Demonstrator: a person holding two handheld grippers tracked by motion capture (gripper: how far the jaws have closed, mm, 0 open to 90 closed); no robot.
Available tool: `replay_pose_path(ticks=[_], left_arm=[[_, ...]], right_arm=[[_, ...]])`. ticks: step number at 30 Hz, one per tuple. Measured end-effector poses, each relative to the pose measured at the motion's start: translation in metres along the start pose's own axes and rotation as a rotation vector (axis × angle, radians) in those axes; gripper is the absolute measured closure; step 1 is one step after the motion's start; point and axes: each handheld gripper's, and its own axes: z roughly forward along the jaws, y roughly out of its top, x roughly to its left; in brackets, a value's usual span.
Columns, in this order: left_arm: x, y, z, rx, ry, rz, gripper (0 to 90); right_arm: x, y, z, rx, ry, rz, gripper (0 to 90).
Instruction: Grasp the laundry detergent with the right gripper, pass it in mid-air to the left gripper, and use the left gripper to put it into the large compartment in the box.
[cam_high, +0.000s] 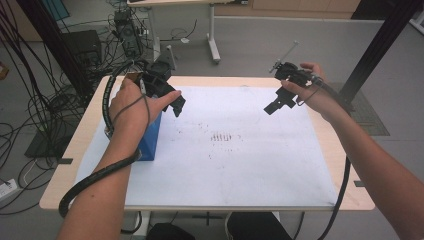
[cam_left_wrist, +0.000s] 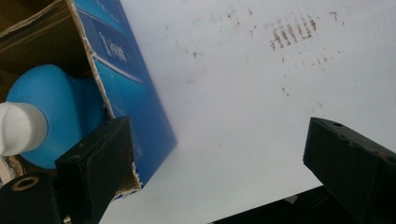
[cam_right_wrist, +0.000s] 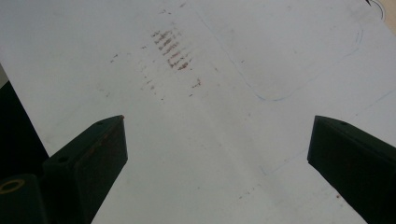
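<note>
I had the left gripper (cam_high: 172, 106) spread wide and empty above the one open blue box (cam_high: 150, 137) at the left side of the white sheet (cam_high: 240, 160), with the right gripper (cam_high: 276, 103) also gaping empty, held high over the far right of the sheet. Inside the box lay one blue bottle (cam_left_wrist: 56, 112) with a white cap (cam_left_wrist: 21, 127). I judged it light, smooth and a bit slippery plastic, best pinched at the narrow neck below the cap.
</note>
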Motion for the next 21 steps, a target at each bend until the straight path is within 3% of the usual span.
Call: replay_pose_path(ticks=[8,21], left_arm=[[-0.009,-0.007,-0.002,-0.007,-0.017,0.019,8.6],[-0.037,-0.008,-0.007,0.003,-0.035,0.094,8.4]], right_arm=[[-0.013,0.005,-0.008,0.037,-0.035,0.052,5.0],[-0.043,0.006,-0.025,0.07,-0.075,0.144,5.0]])
